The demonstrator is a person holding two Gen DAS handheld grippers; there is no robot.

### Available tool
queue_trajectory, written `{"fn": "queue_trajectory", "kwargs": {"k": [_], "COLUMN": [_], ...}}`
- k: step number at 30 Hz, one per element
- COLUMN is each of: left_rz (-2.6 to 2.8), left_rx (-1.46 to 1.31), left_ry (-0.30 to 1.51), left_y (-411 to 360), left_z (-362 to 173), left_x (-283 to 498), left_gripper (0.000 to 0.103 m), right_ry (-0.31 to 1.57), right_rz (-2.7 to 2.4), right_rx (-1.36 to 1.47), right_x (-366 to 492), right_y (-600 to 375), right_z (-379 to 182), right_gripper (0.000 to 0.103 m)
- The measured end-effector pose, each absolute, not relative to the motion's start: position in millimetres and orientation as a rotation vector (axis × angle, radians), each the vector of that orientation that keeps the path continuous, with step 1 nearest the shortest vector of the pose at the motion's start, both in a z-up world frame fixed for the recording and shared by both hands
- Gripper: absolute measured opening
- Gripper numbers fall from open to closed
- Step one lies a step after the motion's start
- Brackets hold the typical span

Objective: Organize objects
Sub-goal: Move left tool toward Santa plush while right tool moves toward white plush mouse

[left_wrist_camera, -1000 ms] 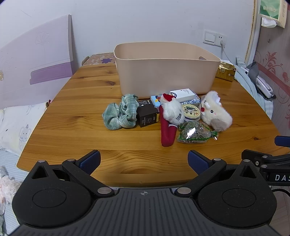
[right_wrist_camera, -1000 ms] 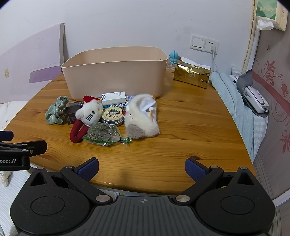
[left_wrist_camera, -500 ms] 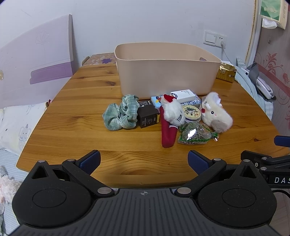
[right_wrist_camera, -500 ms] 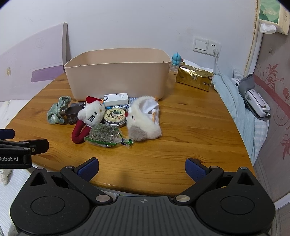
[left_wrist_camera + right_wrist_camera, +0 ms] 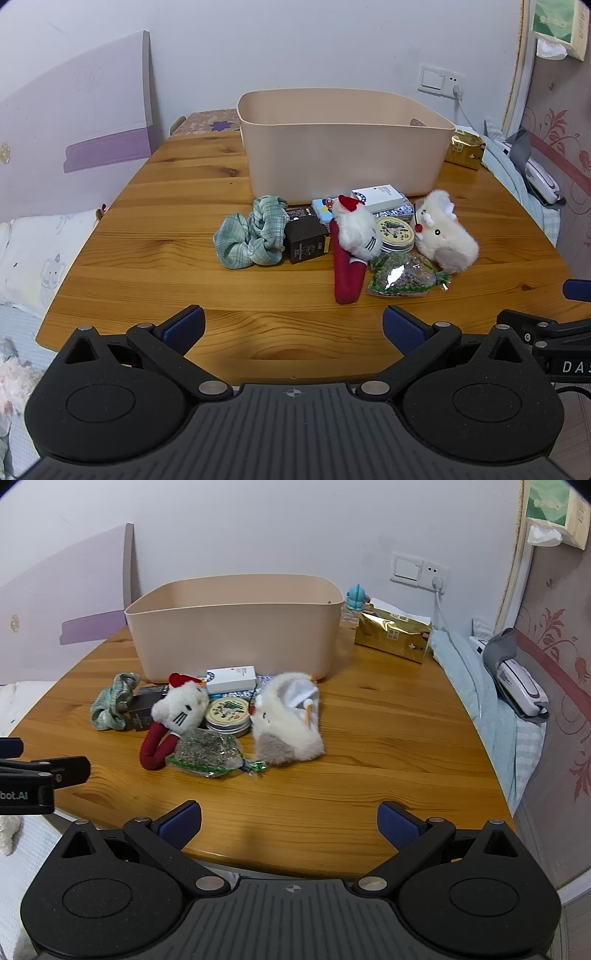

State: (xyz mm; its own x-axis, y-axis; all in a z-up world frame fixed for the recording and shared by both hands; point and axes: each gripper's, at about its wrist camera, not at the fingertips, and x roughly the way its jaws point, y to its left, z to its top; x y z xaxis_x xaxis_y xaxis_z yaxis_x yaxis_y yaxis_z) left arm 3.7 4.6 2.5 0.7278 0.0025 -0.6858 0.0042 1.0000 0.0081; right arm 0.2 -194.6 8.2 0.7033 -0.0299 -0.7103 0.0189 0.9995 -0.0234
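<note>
Two fluffy plush toys (image 5: 445, 236) front a smooth, rounded tub (image 5: 343, 144).

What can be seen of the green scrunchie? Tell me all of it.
The scrunchie is a gathered ring of pale green checked cloth, soft and crumpled, lying flat on the wooden table. It is the leftmost thing in the pile, in front of the beige bin. Its right side presses against the small dark box. Neither gripper touches it; both sit open at the near table edge.
</note>
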Motion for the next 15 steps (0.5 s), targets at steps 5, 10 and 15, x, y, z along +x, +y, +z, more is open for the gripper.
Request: {"fn": "queue_trajectory", "kwargs": {"k": [5,10,15], "left_rz": [0.0,0.0,0.005], "left_rx": [0.011,0.014,0.017], "left_ry": [0.752,0.744,0.746], "left_y": [5.0,6.6,5.4], "left_z": [1.9,1.1,-3.8], "left_x": [4.5,10.3,18.5], "left_gripper": [0.103,0.103,0.103], "right_ry": [0.777,0.775,0.767], "right_rz": [-0.03,-0.039,-0.043], "right_rx": [0.008,0.014,-0.003], "right_x": [3.0,5.9,10.0], "right_y": [-199.7,-202.8,-204.3], "right_z": [8.0,6.3,3.5], "right_gripper": [0.103,0.103,0.103]}}
